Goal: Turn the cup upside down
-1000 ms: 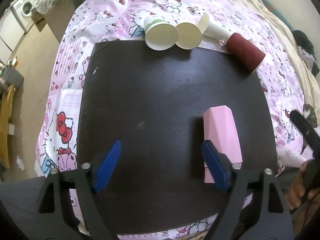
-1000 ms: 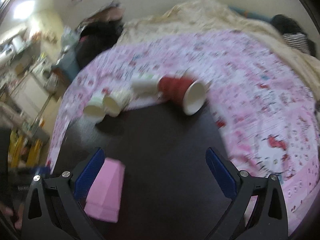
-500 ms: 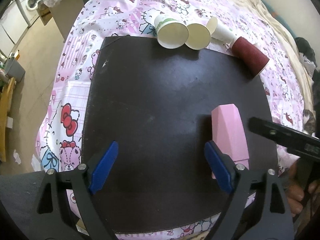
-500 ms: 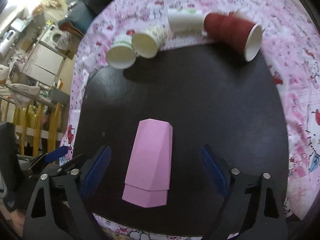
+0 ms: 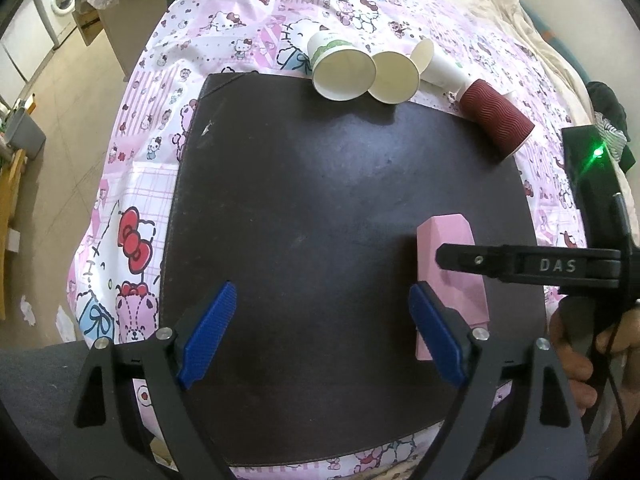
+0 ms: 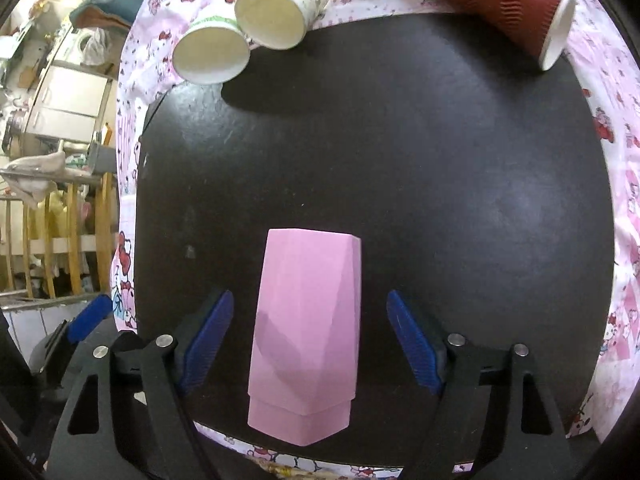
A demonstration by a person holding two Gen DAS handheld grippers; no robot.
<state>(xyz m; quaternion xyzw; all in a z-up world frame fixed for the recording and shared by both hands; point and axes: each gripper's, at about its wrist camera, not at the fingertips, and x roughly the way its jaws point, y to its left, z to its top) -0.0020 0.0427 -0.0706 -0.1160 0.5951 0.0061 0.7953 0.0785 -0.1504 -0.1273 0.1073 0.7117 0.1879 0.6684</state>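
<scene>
A pink faceted cup (image 6: 306,328) lies on its side on the dark mat (image 6: 400,160) near the front edge. My right gripper (image 6: 310,342) is open, its blue pads on either side of the cup without touching it. In the left wrist view the cup (image 5: 448,256) lies at the right, partly hidden by the right gripper's black arm (image 5: 528,266). My left gripper (image 5: 320,336) is open and empty over the mat's front.
Three paper cups (image 5: 344,72) and a dark red ribbed cup (image 5: 496,120) lie on their sides along the mat's far edge. A pink Hello Kitty cloth (image 5: 132,208) covers the table. Floor and furniture are off to the left.
My right gripper has come down and forward until its open pads straddle the pink cup. My left gripper has shifted a little; the cups have not moved.
</scene>
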